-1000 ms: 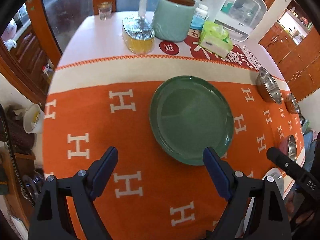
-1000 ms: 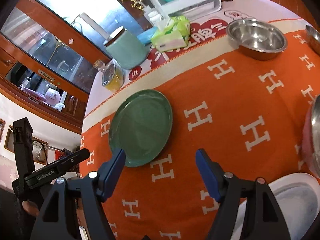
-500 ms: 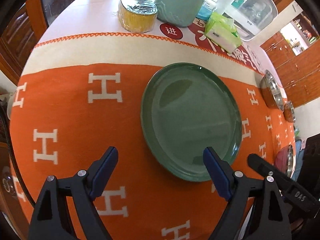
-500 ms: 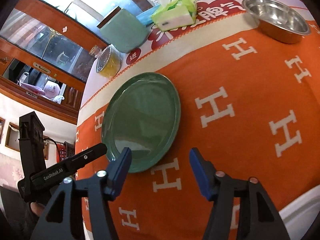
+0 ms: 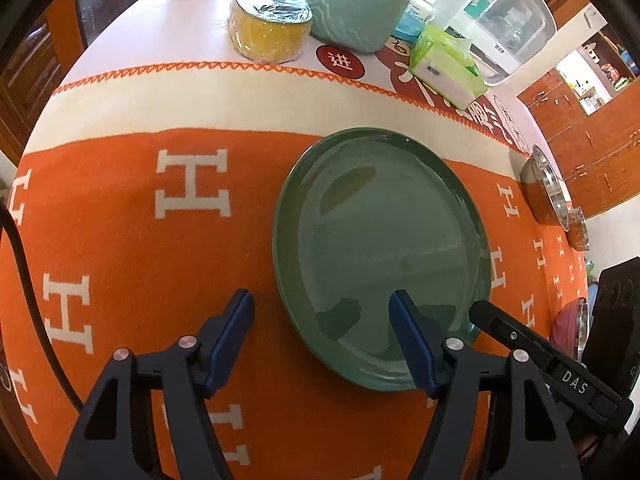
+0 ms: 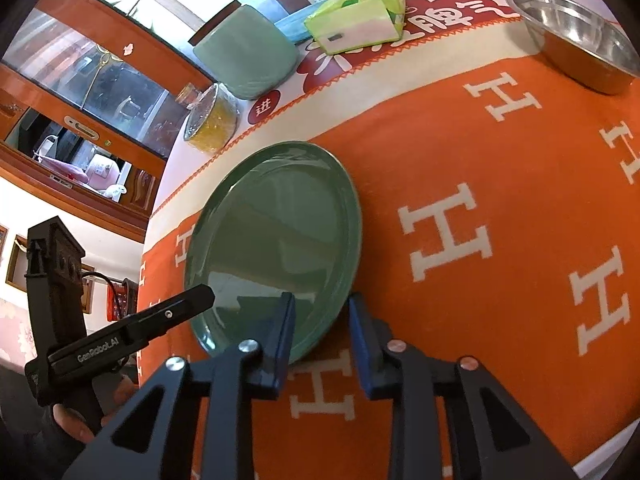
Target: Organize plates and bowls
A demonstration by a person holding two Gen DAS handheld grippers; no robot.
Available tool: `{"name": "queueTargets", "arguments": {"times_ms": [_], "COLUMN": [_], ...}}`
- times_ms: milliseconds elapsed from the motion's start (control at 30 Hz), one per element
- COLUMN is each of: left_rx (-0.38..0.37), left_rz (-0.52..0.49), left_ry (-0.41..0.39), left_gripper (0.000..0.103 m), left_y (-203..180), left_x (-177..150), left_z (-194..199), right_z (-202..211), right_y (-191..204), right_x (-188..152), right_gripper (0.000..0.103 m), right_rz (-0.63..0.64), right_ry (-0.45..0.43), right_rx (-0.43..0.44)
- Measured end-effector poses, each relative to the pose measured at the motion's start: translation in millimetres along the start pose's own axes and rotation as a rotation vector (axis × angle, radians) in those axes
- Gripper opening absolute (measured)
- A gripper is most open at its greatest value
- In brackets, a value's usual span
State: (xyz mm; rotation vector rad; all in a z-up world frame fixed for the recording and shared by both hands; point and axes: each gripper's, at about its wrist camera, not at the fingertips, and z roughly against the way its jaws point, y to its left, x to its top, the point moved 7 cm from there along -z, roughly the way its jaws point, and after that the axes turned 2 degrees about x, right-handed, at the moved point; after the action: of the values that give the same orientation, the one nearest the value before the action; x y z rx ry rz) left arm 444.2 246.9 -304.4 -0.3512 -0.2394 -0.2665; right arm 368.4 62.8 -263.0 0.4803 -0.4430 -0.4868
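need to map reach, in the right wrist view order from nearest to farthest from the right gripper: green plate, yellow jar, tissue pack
1. green plate, its near rim between the closing jaws of the right gripper
2. yellow jar, beyond the plate, upper left
3. tissue pack, farthest, at the top

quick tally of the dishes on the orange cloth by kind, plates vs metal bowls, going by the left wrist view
green plate: 1
metal bowls: 3, a large one, a small one behind it, and one near the right edge, partly hidden
total: 4
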Motion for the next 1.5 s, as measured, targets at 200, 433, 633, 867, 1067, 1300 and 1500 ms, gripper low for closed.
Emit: {"name": "queueTargets", "arguments": {"times_ms": [200, 433, 633, 867, 1067, 1300, 1500], "left_rx": [0.021, 0.035, 0.032, 0.035, 0.036, 0.044, 0.043], "left_rz": [0.000, -0.008, -0.002, 0.007, 0.035, 0.049, 0.038], "left_ry": [-0.025, -0.065, -0.098, -0.074, -0.035, -0.032, -0.054], "left_gripper": [0.057, 0.044, 0.035, 0.026, 0.026, 0.026, 0.026], "left_y": [-0.9, 0.6, 4.5, 8.7, 13.5, 16.9, 11.6], "left_x": [5.4, 11.7, 15.2, 15.2, 7.0, -6.9, -19.1], "left_z": [-1.5, -2.8, -3.6, -3.2, 3.0, 22.3, 45.7], "right_z": [-6.4, -8.8, -9.3, -8.5, -2.4, 13.2, 31.5], "right_y": [-1.1, -0.4, -4.0, -1.4, 3.7, 16.4, 24.6], "right_x": [6.4, 11.4, 12.7, 11.1, 4.9, -2.9, -8.7], "right_gripper": [0.023, 0.019, 0.012, 0.012, 0.012, 0.012, 0.012], "right_rz": [0.019, 0.042, 0.041, 0.053, 0.035, 0.039, 0.048], "right_ry": [-0.020, -0.046, -0.055, -0.042, -0.027, -0.041, -0.069], "right_rx": [-0.003, -0.006, -0.009, -0.043, -0.023, 0.004, 0.022]}}
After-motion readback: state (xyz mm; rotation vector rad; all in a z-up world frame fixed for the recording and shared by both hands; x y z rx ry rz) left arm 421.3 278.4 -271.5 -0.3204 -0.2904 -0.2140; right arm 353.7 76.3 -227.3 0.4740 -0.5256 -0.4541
